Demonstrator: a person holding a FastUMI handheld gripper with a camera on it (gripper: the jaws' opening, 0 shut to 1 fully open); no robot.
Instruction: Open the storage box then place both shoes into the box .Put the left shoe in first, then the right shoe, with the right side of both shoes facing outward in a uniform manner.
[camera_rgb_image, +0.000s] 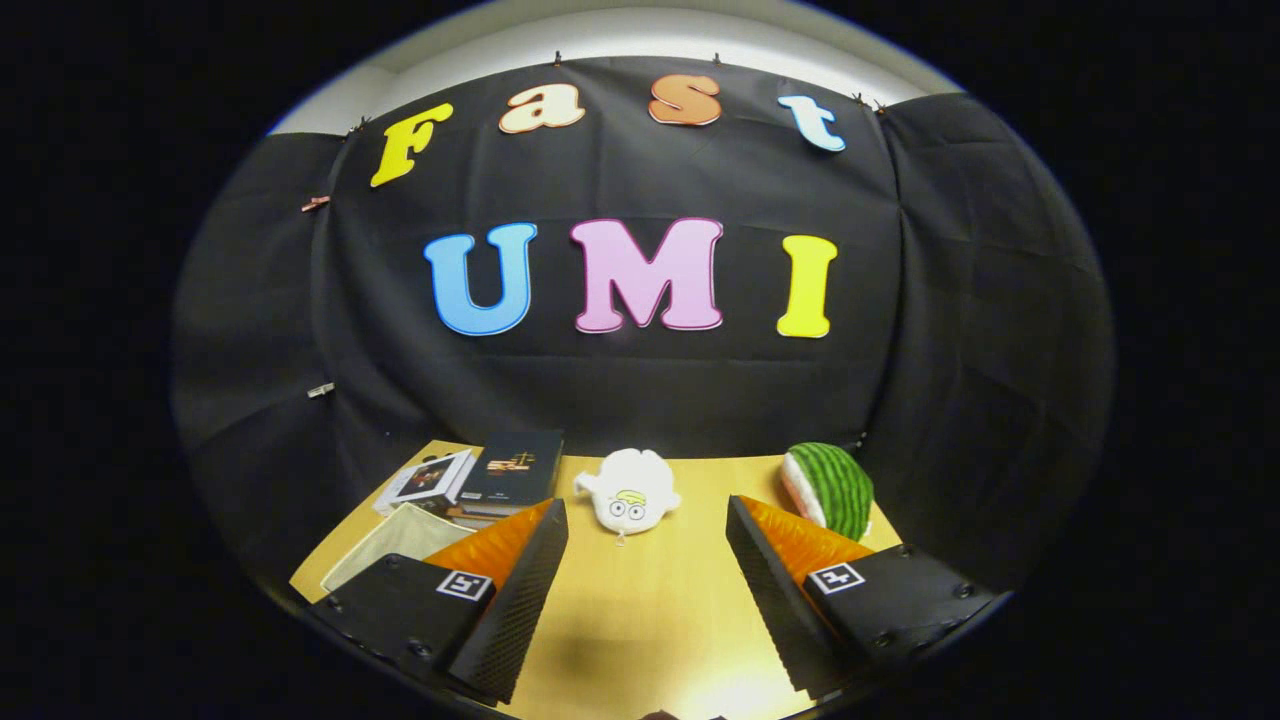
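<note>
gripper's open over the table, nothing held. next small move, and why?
Probably swing the gripper left and tilt it down toward the pale box-like thing beside its left finger, in front of the books. The fingers stand wide apart with nothing between them, only a white plush toy and a watermelon plush lie beyond, and opening the box comes first.
</note>
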